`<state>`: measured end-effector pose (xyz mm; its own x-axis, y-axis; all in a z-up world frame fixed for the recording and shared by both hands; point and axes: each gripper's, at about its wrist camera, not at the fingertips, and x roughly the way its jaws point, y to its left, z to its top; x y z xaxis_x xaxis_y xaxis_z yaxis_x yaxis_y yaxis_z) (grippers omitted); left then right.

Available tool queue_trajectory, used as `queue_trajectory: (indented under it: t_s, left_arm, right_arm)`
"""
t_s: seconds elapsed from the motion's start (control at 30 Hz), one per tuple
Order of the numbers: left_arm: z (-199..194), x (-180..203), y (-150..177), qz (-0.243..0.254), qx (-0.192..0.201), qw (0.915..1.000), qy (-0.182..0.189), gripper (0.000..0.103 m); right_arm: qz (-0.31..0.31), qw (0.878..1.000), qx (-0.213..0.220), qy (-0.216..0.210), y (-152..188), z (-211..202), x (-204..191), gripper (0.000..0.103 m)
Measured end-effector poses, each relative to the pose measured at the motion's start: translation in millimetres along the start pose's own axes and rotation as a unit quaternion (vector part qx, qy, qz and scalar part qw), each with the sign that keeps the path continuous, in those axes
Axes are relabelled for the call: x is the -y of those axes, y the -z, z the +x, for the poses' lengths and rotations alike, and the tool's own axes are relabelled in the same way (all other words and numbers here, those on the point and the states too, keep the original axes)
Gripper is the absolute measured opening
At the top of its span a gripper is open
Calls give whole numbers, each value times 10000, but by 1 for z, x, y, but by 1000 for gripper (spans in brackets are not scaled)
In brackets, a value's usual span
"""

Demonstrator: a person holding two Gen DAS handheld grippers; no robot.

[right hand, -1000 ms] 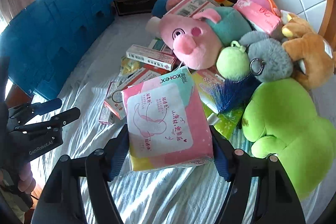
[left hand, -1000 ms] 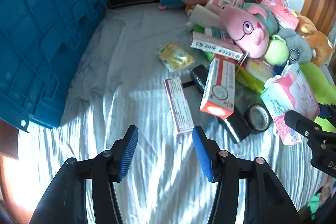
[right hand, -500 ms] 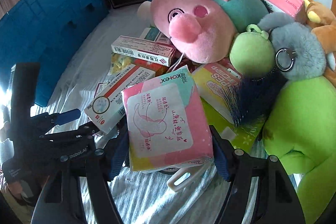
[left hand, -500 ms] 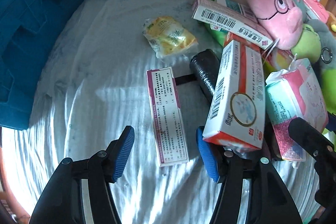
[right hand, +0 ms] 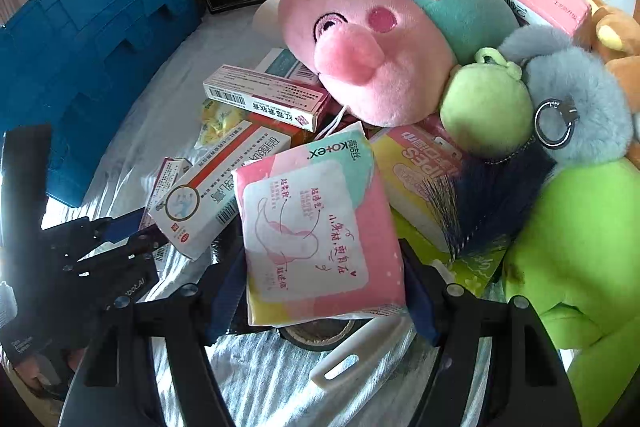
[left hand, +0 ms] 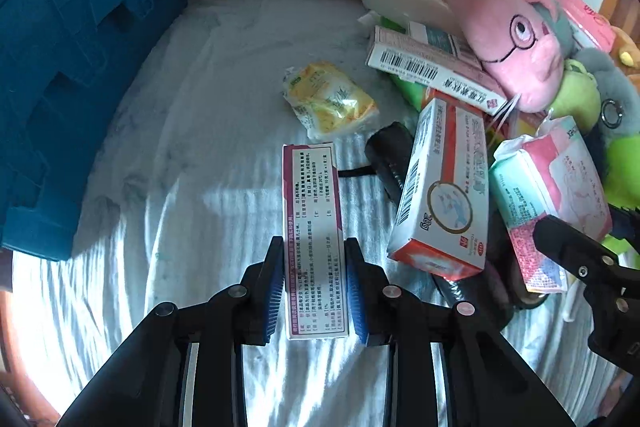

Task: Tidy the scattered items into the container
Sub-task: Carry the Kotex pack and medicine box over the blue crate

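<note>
My left gripper (left hand: 314, 291) is shut on the near end of a flat white box with purple edges (left hand: 314, 227), which lies on the white bedsheet. In my right gripper (right hand: 322, 295), also shut, sits a pink and teal Kotex pad pack (right hand: 316, 235), held just above the pile. The blue plastic crate (left hand: 80, 67) stands on its side at the left, also seen as the crate (right hand: 92, 39) in the right wrist view. The pad pack (left hand: 548, 195) and the right gripper's finger show at the right edge of the left wrist view.
A white and red box (left hand: 444, 195), a yellow packet (left hand: 328, 101) and a black roll (left hand: 390, 159) lie right of the held box. Plush toys are heaped behind: a pink pig (right hand: 360, 55) and a green toy (right hand: 580, 259). A tape roll (right hand: 320, 335) lies under the pack.
My left gripper moved forward over the purple-edged box and shut on it. The right gripper kept its hold on the pad pack and moved closer to the pile.
</note>
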<state>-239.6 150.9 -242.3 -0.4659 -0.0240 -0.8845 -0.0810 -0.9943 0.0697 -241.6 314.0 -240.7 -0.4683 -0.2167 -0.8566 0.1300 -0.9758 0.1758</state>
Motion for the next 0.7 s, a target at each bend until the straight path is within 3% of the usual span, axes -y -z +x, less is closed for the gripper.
queue_trajectory:
  t_s: [0.4, 0.7]
  left_arm:
    - [-112, -13, -19, -40, 961, 9953, -107, 28]
    - [-194, -57, -31, -363, 1888, 9806, -393, 28]
  right_arm:
    - [-419, 9952, 880, 59, -21, -82, -35, 70]
    - [-915, 9816, 1673, -83, -60, -158, -77, 70]
